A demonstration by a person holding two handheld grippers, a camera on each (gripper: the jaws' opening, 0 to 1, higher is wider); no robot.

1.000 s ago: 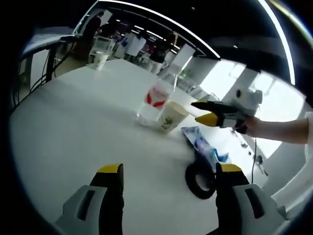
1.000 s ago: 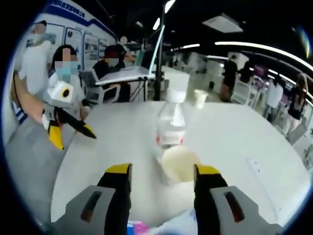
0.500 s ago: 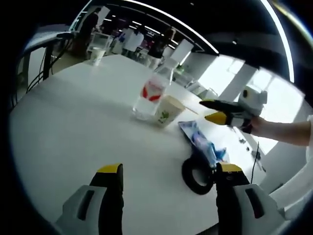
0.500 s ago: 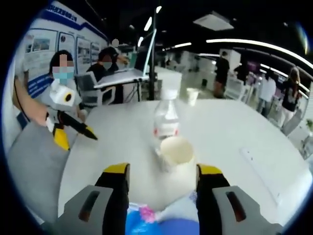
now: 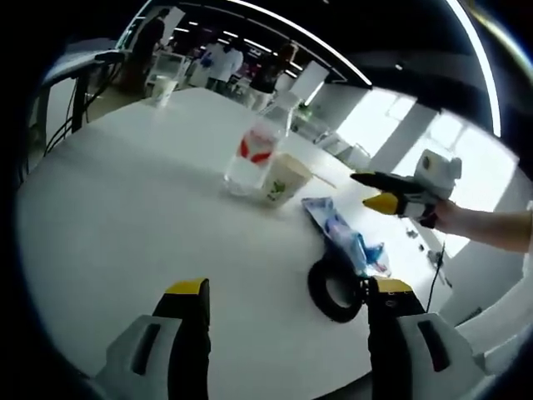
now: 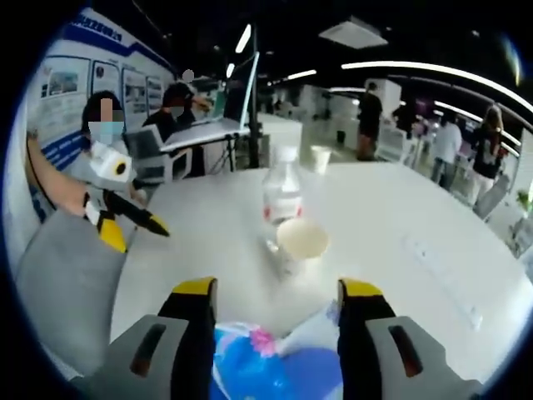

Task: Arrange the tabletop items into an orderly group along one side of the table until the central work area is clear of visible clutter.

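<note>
Left gripper [image 5: 286,289] low over the white table [image 5: 125,192], jaws wide, nothing between them. Black tape roll [image 5: 336,289] flat on the table just inside the right jaw tip, close to the near edge. Blue snack packet [image 5: 341,235] touching the roll's far side. Beyond that, paper cup [image 5: 283,180] and clear water bottle [image 5: 254,150] (red label) side by side, upright, toward the middle. Another cup [image 5: 164,87] near the far edge. Right gripper [image 6: 277,291] also spread wide and empty, packet [image 6: 275,371] lying between its jaws, cup [image 6: 301,239] and bottle [image 6: 282,197] straight ahead, well past the fingertips.
</note>
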